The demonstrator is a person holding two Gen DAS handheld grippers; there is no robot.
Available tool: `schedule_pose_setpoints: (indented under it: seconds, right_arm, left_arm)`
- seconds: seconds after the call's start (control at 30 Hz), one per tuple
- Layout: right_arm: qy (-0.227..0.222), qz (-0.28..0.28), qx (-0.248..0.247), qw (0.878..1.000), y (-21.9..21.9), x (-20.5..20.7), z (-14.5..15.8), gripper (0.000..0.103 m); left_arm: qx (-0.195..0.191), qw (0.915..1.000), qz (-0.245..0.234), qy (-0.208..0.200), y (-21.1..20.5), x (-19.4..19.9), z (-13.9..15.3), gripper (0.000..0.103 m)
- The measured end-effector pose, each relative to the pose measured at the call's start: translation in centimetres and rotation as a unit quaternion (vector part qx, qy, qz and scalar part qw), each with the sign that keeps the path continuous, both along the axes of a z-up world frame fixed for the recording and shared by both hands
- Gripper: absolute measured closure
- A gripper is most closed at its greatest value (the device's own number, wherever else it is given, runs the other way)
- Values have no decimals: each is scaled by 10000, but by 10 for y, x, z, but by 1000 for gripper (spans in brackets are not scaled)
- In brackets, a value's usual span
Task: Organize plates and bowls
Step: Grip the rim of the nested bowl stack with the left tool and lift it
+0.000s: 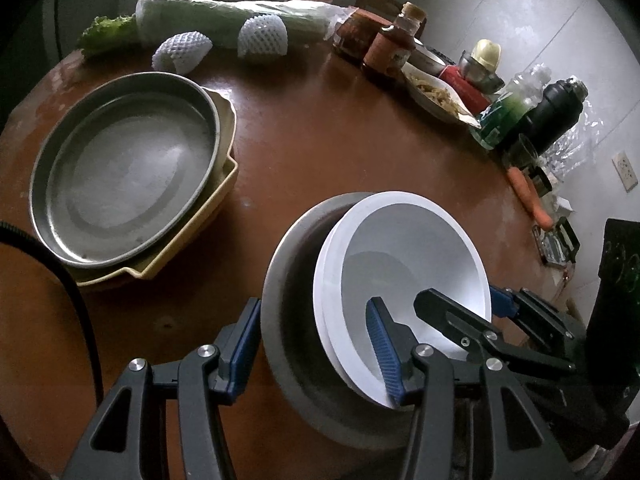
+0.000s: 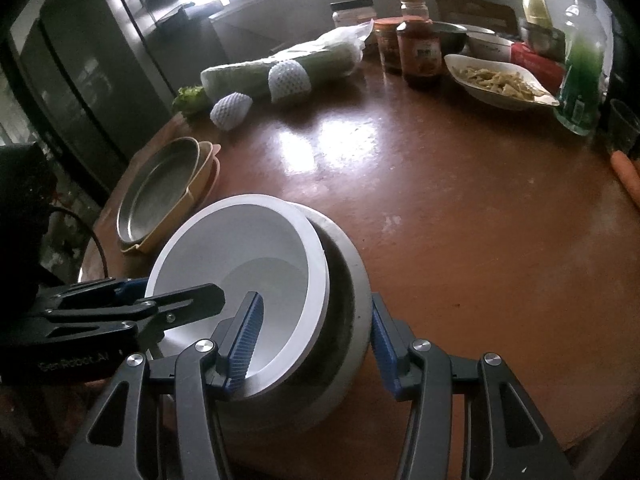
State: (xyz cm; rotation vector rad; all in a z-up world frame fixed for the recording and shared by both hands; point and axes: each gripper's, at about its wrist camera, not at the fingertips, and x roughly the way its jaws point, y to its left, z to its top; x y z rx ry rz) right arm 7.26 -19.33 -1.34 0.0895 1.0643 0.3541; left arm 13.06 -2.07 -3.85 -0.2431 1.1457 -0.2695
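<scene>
On the brown round wooden table (image 1: 320,152), the left gripper (image 1: 316,344) and the right gripper (image 2: 316,340) each clasped opposite rims of the bowl stack: white plastic bowls (image 1: 404,264) tilted inside a grey metal bowl (image 1: 288,320). Being askew, the white bowls could slide out or tip if either grip slackened. Counted left to right: one round steel tray (image 1: 124,172) on one yellow dish (image 1: 224,184), two white bowls apparently, one grey bowl.

White bowl (image 1: 404,264), grey bowl (image 1: 288,320)
</scene>
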Motion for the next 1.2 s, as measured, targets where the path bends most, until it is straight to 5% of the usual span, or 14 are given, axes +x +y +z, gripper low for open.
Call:
schedule_pose_setpoints:
  seconds: [0.7,1.2]
  right_arm:
    - [-196,-23,-71,9998,3,2,10,57]
    - [-579,434,65,9974,63,25,48,57]
  left_arm:
    - [81,9998,-79,-139,-1,-2,8,55]
    - [115,9972,475,-568,64,2,52,55]
